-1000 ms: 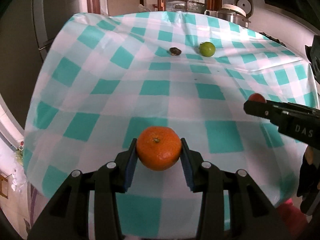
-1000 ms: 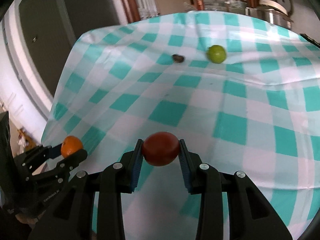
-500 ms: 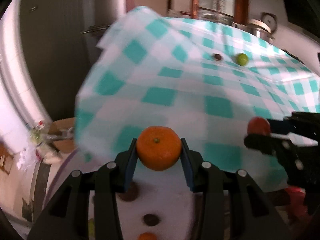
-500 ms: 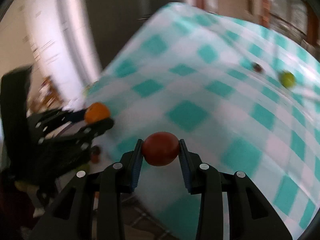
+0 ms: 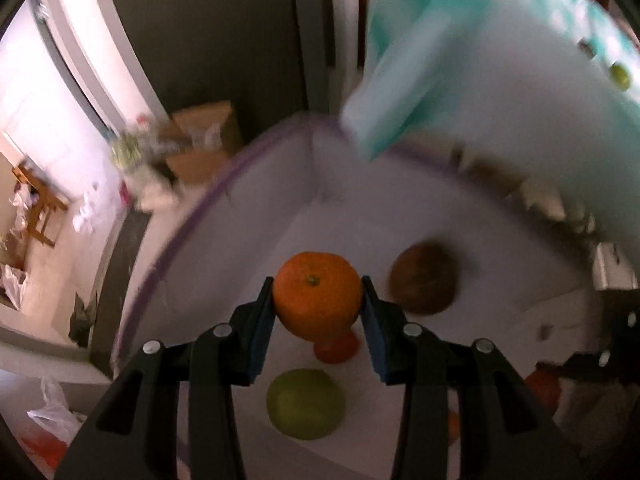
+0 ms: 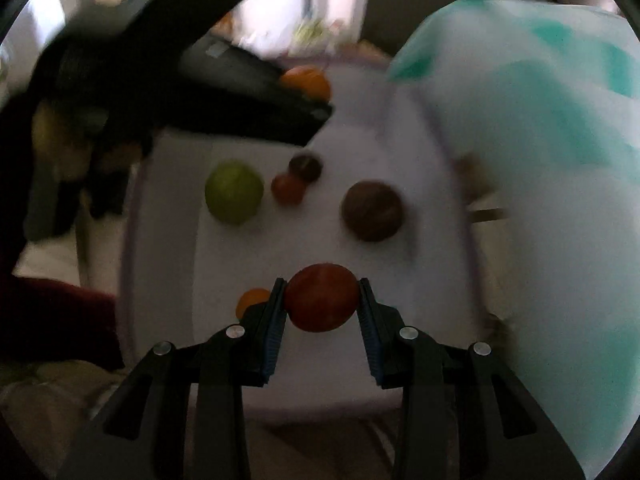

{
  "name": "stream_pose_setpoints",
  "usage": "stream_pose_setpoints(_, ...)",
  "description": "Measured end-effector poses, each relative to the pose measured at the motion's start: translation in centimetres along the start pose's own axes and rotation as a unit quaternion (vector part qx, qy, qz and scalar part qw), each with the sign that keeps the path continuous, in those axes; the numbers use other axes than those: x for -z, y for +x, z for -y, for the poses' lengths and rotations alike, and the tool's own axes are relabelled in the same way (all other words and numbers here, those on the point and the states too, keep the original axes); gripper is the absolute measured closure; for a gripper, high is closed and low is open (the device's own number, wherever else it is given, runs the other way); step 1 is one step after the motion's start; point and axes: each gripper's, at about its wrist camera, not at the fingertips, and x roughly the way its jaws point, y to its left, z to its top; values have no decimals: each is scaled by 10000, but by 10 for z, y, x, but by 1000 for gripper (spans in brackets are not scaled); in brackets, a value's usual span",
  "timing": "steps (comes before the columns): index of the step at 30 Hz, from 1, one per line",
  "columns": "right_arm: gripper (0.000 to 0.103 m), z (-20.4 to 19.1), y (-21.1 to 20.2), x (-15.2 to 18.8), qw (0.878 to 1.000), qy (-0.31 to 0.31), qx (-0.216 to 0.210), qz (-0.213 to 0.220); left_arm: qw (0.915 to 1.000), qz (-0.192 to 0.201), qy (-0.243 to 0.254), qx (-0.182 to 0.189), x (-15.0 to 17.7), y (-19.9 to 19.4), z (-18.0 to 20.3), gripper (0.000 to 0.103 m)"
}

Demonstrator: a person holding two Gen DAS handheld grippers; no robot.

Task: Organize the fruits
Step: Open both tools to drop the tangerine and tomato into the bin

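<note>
My left gripper (image 5: 318, 306) is shut on an orange mandarin (image 5: 316, 294) and hangs over a white bin (image 5: 248, 264) with a purple rim, beside the table. My right gripper (image 6: 322, 306) is shut on a red tomato-like fruit (image 6: 322, 298) above the same bin (image 6: 424, 248). On the bin's floor lie a green fruit (image 6: 234, 192), a brown round fruit (image 6: 372, 210), a small red fruit (image 6: 287, 188), a small dark fruit (image 6: 306, 166) and a small orange fruit (image 6: 252, 300). The left gripper with its mandarin (image 6: 308, 82) shows at the top of the right wrist view.
The teal-and-white checked tablecloth (image 5: 500, 64) hangs over the table edge right next to the bin. A green fruit (image 5: 620, 76) lies on the table. Cardboard boxes and clutter (image 5: 192, 144) sit on the floor beyond the bin. Both views are motion-blurred.
Both grippers have swung off the table top and dropped down over the white bin, each still gripping its fruit. The table now sits at the right edge of both views.
</note>
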Motion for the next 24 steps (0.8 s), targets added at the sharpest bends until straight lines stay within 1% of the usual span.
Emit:
stream_pose_setpoints(2, 67, -13, 22, -8, 9992, -301, 53, -244, 9996, -254, 105, 13, -5, 19, -3, 61)
stream_pose_setpoints(4, 67, -22, 40, -15, 9978, -490, 109, -441, 9989, -409, 225, 89, -12, 35, -2, 61)
stream_pose_setpoints(6, 67, -26, 51, -19, 9966, -562, 175, -569, 9977, -558, 380, 58, -16, 50, 0, 61)
stream_pose_setpoints(9, 67, -26, 66, -24, 9953, -510, 244, -780, 9964, -701, 477, -26, -19, 66, 4, 61)
stream_pose_setpoints(12, 66, -26, 72, -25, 9950, -473, 214, -852, 9952, -827, 526, -27, -18, 79, 8, 61)
stream_pose_setpoints(16, 66, -26, 71, -23, 9951, -464, 184, -855, 9951, -845, 508, -15, -16, 83, 8, 61)
stream_pose_setpoints(17, 64, -24, 70, -23, 9955, -426, 189, -830, 9950, -857, 507, -29, -16, 85, 9, 60)
stream_pose_setpoints(19, 48, -21, 65, -24, 9964, -363, 188, -743, 9958, -774, 480, -69, -16, 80, 8, 43)
stream_pose_setpoints(20, 46, -21, 59, -22, 9970, -356, 163, -666, 9968, -656, 435, -103, -16, 73, 7, 28)
stream_pose_setpoints(21, 42, -20, 54, -21, 9975, -359, 146, -597, 9977, -542, 387, -136, -16, 65, 6, 21)
stream_pose_setpoints(22, 37, -20, 46, -19, 9980, -367, 127, -491, 9981, -483, 356, -158, -15, 59, 5, 21)
stream_pose_setpoints(24, 32, -18, 24, -17, 9990, -371, 9, -238, 9986, -377, 283, -220, -14, 43, 3, 19)
